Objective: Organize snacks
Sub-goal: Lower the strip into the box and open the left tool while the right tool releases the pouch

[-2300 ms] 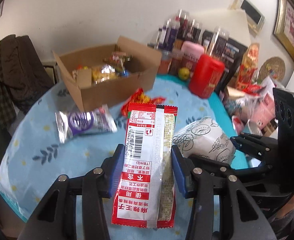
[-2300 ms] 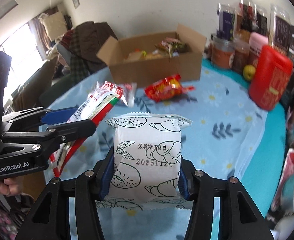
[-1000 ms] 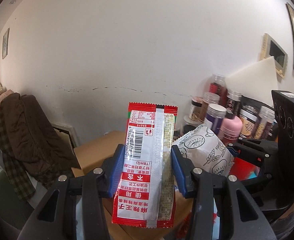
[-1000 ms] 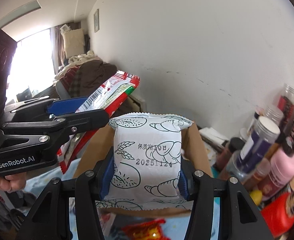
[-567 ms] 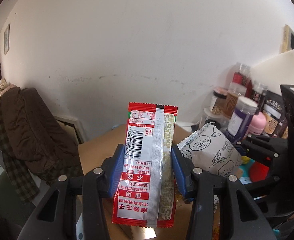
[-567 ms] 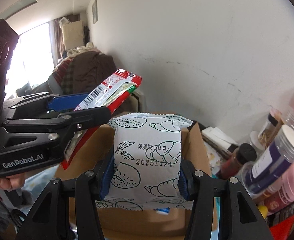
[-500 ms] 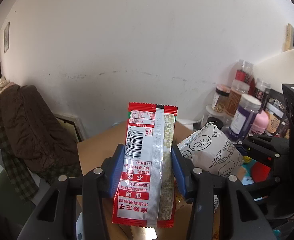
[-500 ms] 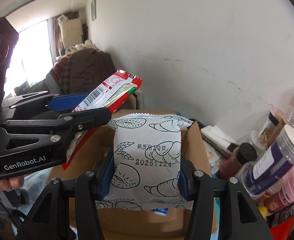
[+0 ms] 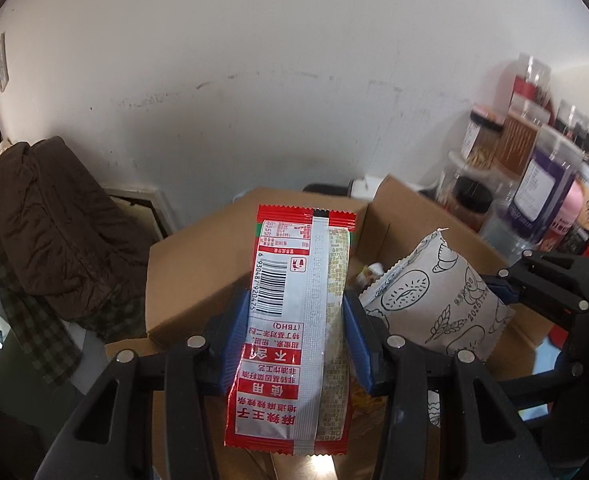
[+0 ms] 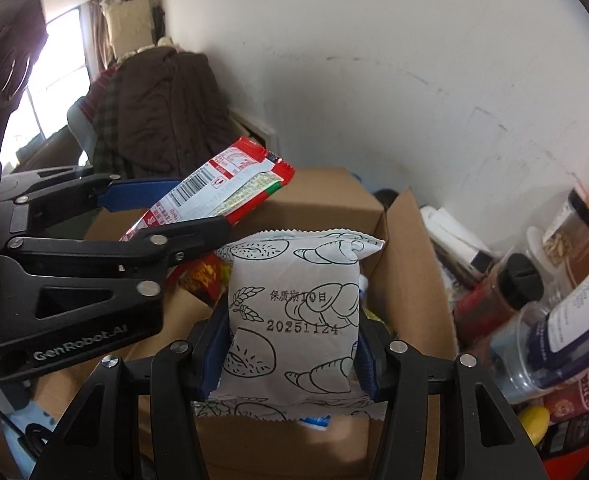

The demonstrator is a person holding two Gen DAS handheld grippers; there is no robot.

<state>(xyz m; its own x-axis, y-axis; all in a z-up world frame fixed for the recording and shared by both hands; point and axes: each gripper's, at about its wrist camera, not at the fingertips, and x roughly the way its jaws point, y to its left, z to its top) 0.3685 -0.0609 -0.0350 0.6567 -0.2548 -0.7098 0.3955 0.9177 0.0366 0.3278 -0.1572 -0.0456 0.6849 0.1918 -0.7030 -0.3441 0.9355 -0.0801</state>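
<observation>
Open top ahead, crowded right
The brown cardboard box [image 10: 410, 280] gapes just ahead of both tongs; clear plastic jars [image 10: 550, 332] crowd its right side.

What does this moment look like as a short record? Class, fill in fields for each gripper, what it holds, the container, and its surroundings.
left gripper: shut on red snack packet, barcode side facing the camera
right gripper: shut on white bread packet, printed 20251124
container: open cardboard box, snacks visible inside
position: both packets held over the box
right of box: jars and bottles
left of box: dark coat
</observation>
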